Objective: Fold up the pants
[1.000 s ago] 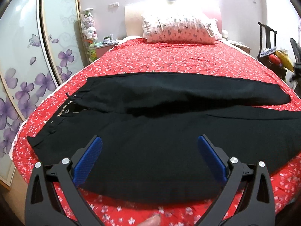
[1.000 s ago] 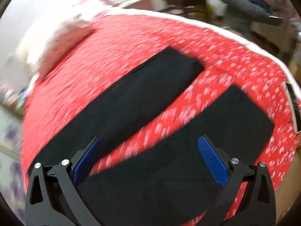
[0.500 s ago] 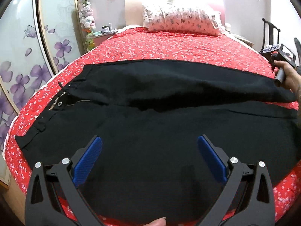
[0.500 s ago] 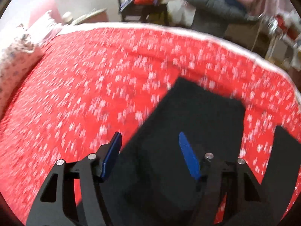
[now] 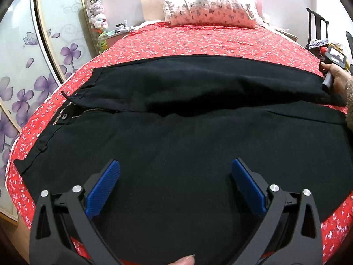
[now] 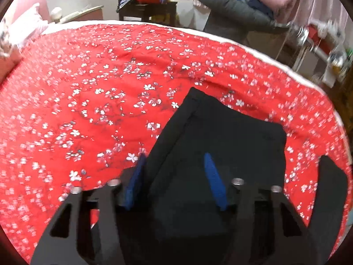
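Black pants (image 5: pixel 187 143) lie spread across the red flowered bed (image 5: pixel 198 42), waistband (image 5: pixel 66 114) at the left and both legs running right. My left gripper (image 5: pixel 175 163) hovers open over the near leg's thigh, nothing between its blue pads. In the right wrist view the far leg's hem end (image 6: pixel 231 132) lies flat, and the near leg's end (image 6: pixel 331 187) shows at the right. My right gripper (image 6: pixel 174 176) is down at that far leg with its jaws closing. The leg's left edge sits between them, and a wide gap remains.
A floral pillow (image 5: pixel 209 11) lies at the head of the bed. Sliding doors with purple flowers (image 5: pixel 33 77) stand on the left. A dark chair (image 6: pixel 150 8) piled with things and heaped clothes (image 6: pixel 231 6) stand beyond the bed's far edge. A hand (image 5: pixel 335 77) holds the right gripper's handle.
The right gripper swung from over both legs down to the far leg's hem end, and its jaws narrowed around the edge. The left gripper sank slightly toward the pants, still wide open.
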{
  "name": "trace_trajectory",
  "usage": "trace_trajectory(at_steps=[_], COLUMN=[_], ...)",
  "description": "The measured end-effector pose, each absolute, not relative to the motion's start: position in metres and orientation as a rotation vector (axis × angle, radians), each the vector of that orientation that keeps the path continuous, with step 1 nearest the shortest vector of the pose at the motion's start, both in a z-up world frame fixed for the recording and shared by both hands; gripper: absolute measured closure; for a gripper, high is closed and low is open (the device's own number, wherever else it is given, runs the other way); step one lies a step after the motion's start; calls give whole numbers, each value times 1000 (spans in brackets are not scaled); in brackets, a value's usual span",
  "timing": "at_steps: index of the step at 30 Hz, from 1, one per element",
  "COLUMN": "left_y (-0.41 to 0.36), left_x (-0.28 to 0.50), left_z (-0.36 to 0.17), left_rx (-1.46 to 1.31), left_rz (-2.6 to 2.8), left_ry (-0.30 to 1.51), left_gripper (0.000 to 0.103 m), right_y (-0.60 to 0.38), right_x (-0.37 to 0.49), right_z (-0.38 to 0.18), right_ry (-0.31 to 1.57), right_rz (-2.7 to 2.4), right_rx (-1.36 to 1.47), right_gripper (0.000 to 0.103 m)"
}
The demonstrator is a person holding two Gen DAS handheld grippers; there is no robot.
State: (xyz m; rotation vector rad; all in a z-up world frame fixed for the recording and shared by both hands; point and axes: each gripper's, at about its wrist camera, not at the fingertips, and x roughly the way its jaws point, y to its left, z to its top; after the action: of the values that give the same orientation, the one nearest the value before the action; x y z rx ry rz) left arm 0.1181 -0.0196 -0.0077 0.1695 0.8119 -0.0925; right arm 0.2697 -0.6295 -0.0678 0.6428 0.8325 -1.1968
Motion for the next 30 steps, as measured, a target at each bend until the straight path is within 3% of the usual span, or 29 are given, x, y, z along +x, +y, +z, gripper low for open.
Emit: trace_trajectory(at_steps=[1,4,7,16,24,30], left_y=[-18,-13,-5,58,58,66], left_x=[118,120,124,124,120,101], left_z=[-7,-6,-6,-6,-2,3], left_rx=[159,124,54,-440,-447,-491], left_rz=[-98,-112,-141,-304,-332,-380], left_ry=[814,827,854,748,700,591], left_gripper=[2,2,2,2,2,2], right_y=[-632,-647,-660,-650,-585,-556], right_x=[260,233,202,90,-51,-119], right_z=[-65,-64,-65,-48,-30,-73], right_ry=[803,741,660,398,248,282], right_rz=[-1149,-1038,-901,-591,-381,-403], right_rx=[688,825,961,1136,1235,1380], right_gripper=[74,88,95,97,97,97])
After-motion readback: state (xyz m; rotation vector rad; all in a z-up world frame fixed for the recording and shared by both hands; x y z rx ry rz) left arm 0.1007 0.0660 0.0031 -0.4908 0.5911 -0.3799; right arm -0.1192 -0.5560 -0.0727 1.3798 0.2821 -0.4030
